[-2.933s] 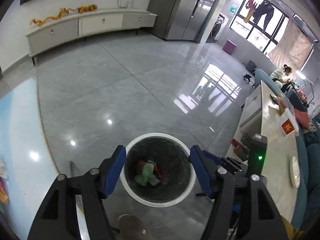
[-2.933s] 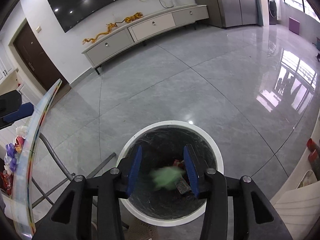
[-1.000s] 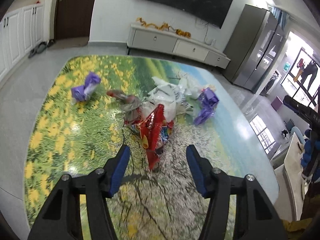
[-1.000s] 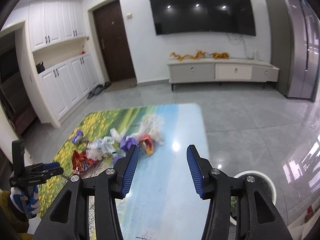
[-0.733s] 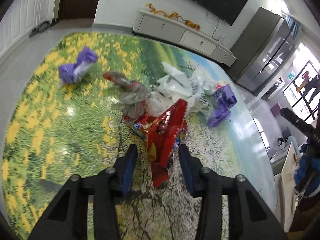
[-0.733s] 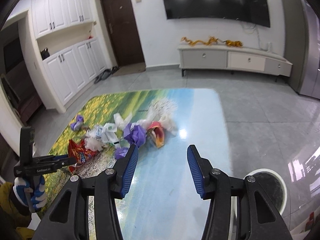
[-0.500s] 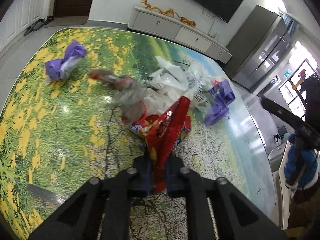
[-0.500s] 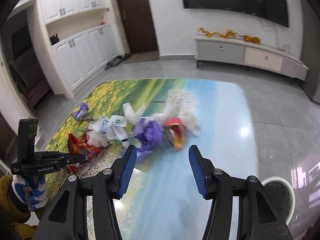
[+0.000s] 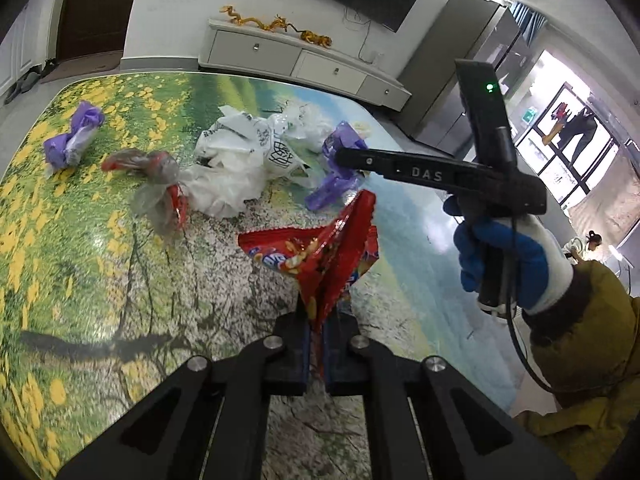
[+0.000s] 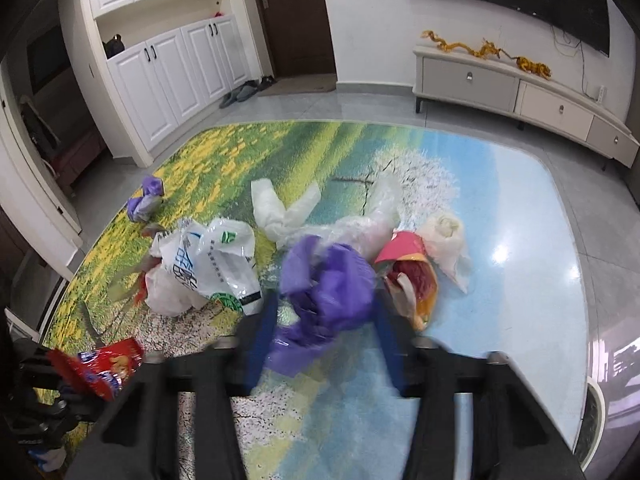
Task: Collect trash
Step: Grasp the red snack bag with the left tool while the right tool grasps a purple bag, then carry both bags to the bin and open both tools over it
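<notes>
Left gripper has clamped the red snack bag.

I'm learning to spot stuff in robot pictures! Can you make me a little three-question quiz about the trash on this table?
1. True or false: the left gripper is shut on the red snack bag.
2. What colour is the crumpled bag between the right gripper's open fingers?
3. The small purple wrapper lies: A) far left on the yellow-flower tabletop, apart from the pile; B) inside the white plastic bag.

Key: 1 true; 2 purple; 3 A.
</notes>
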`<state>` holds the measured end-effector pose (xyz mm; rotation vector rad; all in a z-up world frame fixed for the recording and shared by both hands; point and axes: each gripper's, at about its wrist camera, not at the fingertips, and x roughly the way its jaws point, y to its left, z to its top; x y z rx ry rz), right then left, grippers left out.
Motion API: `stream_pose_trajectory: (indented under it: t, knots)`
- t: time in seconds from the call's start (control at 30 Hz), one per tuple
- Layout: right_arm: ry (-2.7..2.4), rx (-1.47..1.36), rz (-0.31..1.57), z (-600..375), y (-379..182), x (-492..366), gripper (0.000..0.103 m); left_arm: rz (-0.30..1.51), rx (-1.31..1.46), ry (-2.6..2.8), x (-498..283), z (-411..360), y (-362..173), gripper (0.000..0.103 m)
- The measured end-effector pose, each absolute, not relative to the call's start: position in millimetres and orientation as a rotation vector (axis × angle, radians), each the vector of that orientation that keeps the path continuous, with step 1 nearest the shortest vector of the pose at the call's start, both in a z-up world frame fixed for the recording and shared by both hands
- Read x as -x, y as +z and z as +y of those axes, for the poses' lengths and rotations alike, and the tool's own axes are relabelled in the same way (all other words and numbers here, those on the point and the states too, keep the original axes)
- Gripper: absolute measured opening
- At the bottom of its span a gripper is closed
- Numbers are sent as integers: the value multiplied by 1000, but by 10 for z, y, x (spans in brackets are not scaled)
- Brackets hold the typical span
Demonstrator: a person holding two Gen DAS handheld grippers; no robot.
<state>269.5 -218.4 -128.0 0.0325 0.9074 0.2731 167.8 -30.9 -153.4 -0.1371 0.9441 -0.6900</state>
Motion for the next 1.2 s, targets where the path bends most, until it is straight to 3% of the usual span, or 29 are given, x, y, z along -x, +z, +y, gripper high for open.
stream_pose_trajectory:
  t: [0.03,0.13,0.73,0.97,1.2]
  knots:
    - [278,-44,908,-2195,-1274,-2687,26,939,138,-683,-1645,-288,-1517,4]
    - [299,-72,904,-2249,-1243,-2571,22,920,146,-660,-1541,-205,-1440,4]
    - [328,-165,701,-2792,-591,-959,21,751,61,-618,-899,-248,-733,4]
    - [188,-184,593,-3491,-395,-468,21,745,-52,-648,-925,-817,-546,4]
    - [-7,-280,589,-4420,-601,-189,21,773,-156,-780,-1100,-1865,-427,4]
